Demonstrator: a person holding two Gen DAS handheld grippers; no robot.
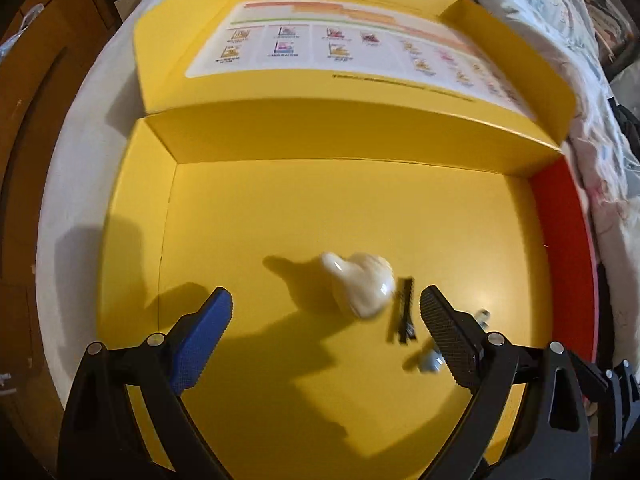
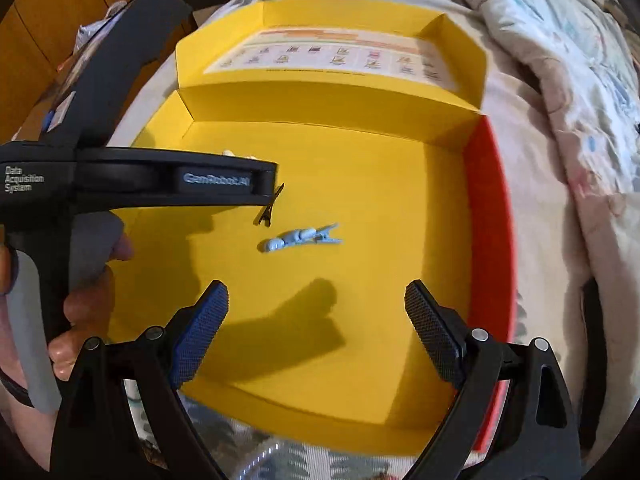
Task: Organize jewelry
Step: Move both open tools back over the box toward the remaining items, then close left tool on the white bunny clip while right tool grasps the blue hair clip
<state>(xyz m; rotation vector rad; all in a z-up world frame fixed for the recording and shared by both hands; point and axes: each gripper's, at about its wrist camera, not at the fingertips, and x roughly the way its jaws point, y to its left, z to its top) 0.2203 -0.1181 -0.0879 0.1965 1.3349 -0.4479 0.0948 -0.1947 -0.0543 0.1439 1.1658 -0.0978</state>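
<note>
left wrist: cream ornament (image 1: 362, 282) clear | right wrist: mostly hidden (by left tongs (image 2: 256, 182))

My left wrist view looks steeply down, close over the box (image 1: 328, 216) floor. My right wrist view sits further back (lid still visible), facing likewise; both share the box and black clip (image 2: 271, 210).

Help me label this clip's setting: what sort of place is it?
Likely a bedroom: the yellow box sits on a bed with a rumpled floral quilt, and wooden cupboard doors stand alongside.
</note>
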